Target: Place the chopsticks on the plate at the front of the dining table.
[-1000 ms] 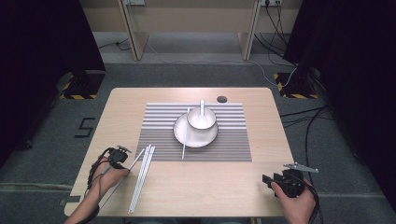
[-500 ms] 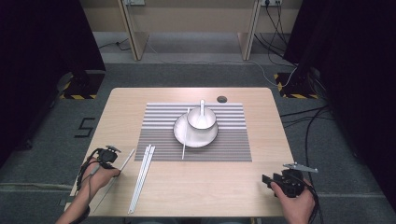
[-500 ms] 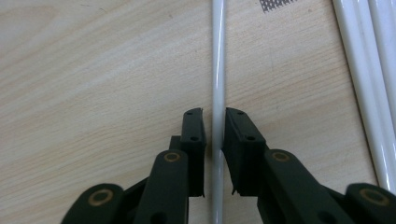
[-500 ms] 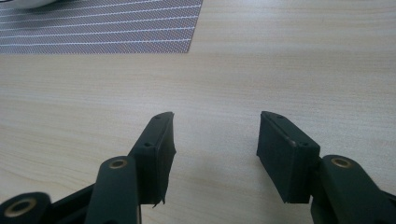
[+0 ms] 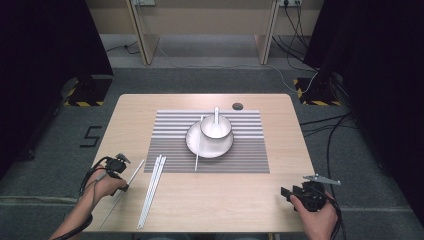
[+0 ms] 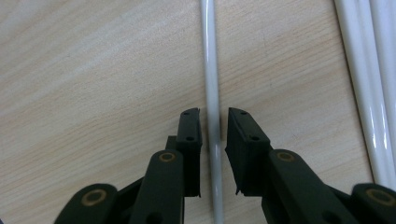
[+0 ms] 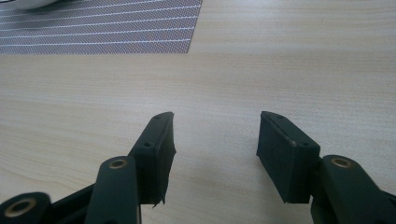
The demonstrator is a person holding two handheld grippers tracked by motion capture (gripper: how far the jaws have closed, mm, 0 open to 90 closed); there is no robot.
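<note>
**One chopstick between the left jaws**

The left gripper sits at the table's near-left corner; its jaws straddle a single white chopstick, narrowly parted, and whether they pinch it cannot be told; the stick lies flat on the wood; just to its right lie two more chopsticks, side by side; a fourth leans across the plate; one bowl on that plate holds one spoon; one striped mat lies beneath; the right gripper is open over bare wood, holding nothing.
</note>
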